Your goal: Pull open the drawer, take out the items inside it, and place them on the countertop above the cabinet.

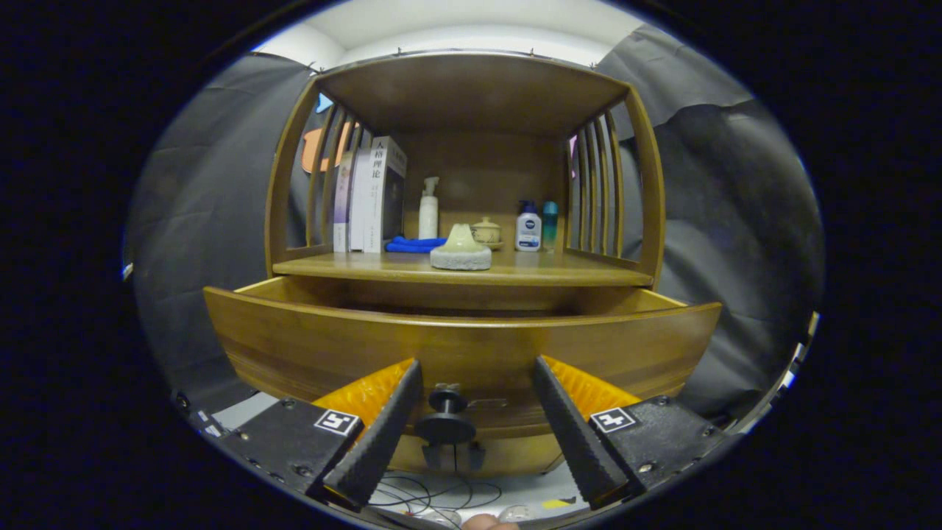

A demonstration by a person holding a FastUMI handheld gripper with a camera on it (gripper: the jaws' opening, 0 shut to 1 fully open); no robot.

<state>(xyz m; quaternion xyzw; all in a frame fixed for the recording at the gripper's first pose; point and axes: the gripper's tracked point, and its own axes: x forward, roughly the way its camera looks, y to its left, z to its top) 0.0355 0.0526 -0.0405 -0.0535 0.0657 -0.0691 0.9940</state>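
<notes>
A wooden cabinet stands ahead of me with its drawer (464, 346) pulled out toward me. The drawer's dark round knob (447, 412) sits between my fingers, which stand wide apart and do not touch it. My gripper (475, 368) is open and empty. The drawer's inside is hidden behind its front panel. Above the drawer lies the countertop (559, 274), where a pale lump on a grey round base (461, 250) rests near the front edge.
On the countertop stand several books (368, 195) at the left, a blue cloth (412, 244), a white pump bottle (428, 210), a small lidded jar (486, 231), a white lotion bottle (528, 228) and a teal bottle (550, 224). Slatted sides and a top shelf enclose it. Cables (434, 493) lie below.
</notes>
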